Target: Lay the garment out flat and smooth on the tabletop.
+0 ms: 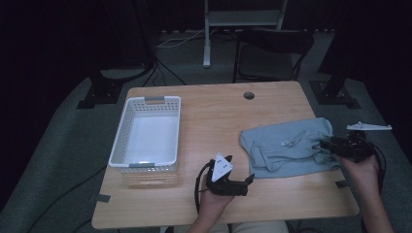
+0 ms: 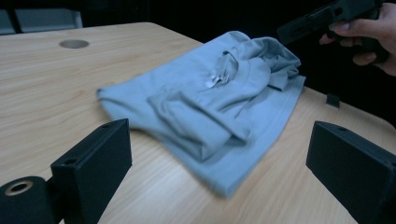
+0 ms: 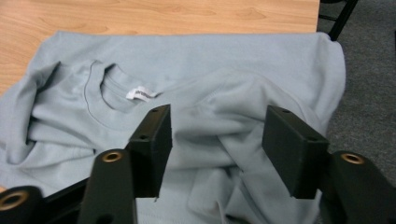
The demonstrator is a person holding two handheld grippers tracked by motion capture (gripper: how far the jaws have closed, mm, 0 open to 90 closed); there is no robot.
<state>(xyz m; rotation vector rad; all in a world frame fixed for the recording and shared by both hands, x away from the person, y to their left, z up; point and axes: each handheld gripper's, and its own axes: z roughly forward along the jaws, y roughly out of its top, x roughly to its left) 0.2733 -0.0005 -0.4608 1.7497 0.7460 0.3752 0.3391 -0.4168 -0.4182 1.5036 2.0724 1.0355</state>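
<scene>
Dark floor and a chair (image 1: 272, 53) ring the wooden surface (image 1: 214, 116). On its right half lies a crumpled light-blue sweatshirt (image 1: 286, 145), its far edge at the surface's right rim and its white neck label (image 3: 141, 94) facing up. At the left stands a white basket (image 1: 148, 133) with slotted walls. The left claw (image 1: 241, 172) hovers near the front edge, just beside the sweatshirt's near corner, jaws spread wide and holding nothing. The right claw (image 3: 215, 140) sits low over the bunched cloth at the sweatshirt's right end, jaws spread on either side of a fold, not pinching it.
</scene>
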